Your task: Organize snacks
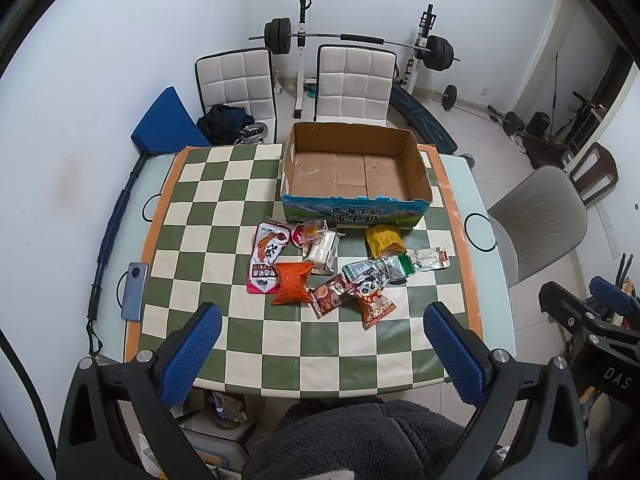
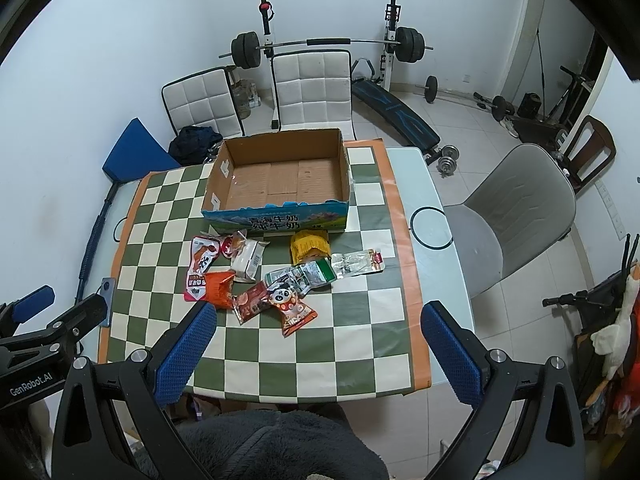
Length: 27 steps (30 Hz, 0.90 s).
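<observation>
An empty cardboard box (image 1: pixel 352 172) (image 2: pixel 280 178) stands at the far side of the checkered tablecloth. Several snack packets lie in a loose pile in front of it: a red pouch (image 1: pixel 267 258), an orange packet (image 1: pixel 293 282) (image 2: pixel 219 289), a white packet (image 1: pixel 322 250), a yellow packet (image 1: pixel 385 241) (image 2: pixel 310 245), a panda packet (image 1: pixel 366 290) (image 2: pixel 285 298) and a clear pouch (image 1: pixel 430 259). My left gripper (image 1: pixel 322 322) is open and empty, above the table's near edge. My right gripper (image 2: pixel 318 320) is open and empty, also short of the pile.
A phone (image 1: pixel 134 291) lies at the table's left edge. Two white chairs (image 1: pixel 354 82) stand behind the table, a grey chair (image 2: pixel 516 216) at its right. A barbell rack and weights (image 2: pixel 328 44) stand by the back wall.
</observation>
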Motion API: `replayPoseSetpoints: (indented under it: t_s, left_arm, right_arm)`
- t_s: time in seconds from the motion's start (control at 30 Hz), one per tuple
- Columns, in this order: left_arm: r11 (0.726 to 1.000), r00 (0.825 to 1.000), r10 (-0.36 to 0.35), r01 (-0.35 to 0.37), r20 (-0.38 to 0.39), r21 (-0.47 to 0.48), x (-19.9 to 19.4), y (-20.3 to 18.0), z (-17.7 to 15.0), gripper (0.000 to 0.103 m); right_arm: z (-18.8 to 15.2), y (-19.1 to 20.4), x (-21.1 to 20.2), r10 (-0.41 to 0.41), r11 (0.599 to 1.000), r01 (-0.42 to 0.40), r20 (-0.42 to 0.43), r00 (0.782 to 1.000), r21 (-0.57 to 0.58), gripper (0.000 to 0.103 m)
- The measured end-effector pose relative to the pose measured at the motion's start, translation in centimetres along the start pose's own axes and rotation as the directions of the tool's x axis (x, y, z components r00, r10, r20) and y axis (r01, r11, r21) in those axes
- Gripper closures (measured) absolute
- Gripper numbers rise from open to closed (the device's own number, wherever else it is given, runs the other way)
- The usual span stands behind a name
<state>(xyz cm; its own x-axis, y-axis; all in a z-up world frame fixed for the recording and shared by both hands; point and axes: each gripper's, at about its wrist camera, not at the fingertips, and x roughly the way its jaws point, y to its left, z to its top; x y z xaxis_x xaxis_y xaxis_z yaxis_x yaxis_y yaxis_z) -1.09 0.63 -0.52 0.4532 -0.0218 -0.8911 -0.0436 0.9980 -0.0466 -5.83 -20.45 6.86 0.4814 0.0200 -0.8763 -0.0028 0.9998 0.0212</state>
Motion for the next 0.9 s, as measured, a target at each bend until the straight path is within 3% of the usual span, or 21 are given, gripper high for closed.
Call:
replayPoseSetpoints:
  t_s: [0.17,0.33,0.43,0.57,0.67,0.77,0.9]
  left_arm:
    - [1.000,1.000,0.002,-0.002,0.003,-0.023,0.6,0.1,0.1,0.000]
    - [0.997,0.998,0.048,-0.050,-0.036,-0.053,4.5,0.8,1.3,0.000]
    - [0.992,0.991,0.093,-0.101,-0.097,-0.071,8.5,1.7,1.6,0.000]
    - [0.985,0.971,0.111,-0.135,-0.213,-0.104,15.1,3.8,1.0,0.001]
    - [0.977,0.947,0.105,-0.155,-0.302,-0.146,19.5,4.9,-0.2,0.001]
    - [0.970,0.930,0.101,-0.171,-0.352,-0.174,23.1,5.8,-1.2,0.003]
    - [0.971,0.914,0.097,-0.173,-0.394,-0.163,28.4,6.4,-1.7,0.005]
  right_arm:
    - [0.4,0.0,0.7,0.035,0.998,-0.034,-0.013,0.999,0.045,0.000]
    - [0.6,-2.4,7.8,0.079,0.989,-0.064,-0.116,0.990,0.131,0.000]
    - [0.3,-3.0,13.7,0.142,0.982,-0.117,-0.176,0.974,0.148,0.000]
    - [-0.8,-1.7,22.5,0.136,0.990,-0.119,-0.282,0.950,0.078,0.000]
    - [-2.4,-0.2,29.3,0.145,0.989,-0.148,-0.378,0.914,0.022,0.000]
    - [-4.2,1.6,34.6,0.150,0.984,-0.179,-0.443,0.884,-0.023,0.000]
    - [-5.8,3.5,39.6,0.146,0.977,-0.204,-0.488,0.861,-0.068,0.000]
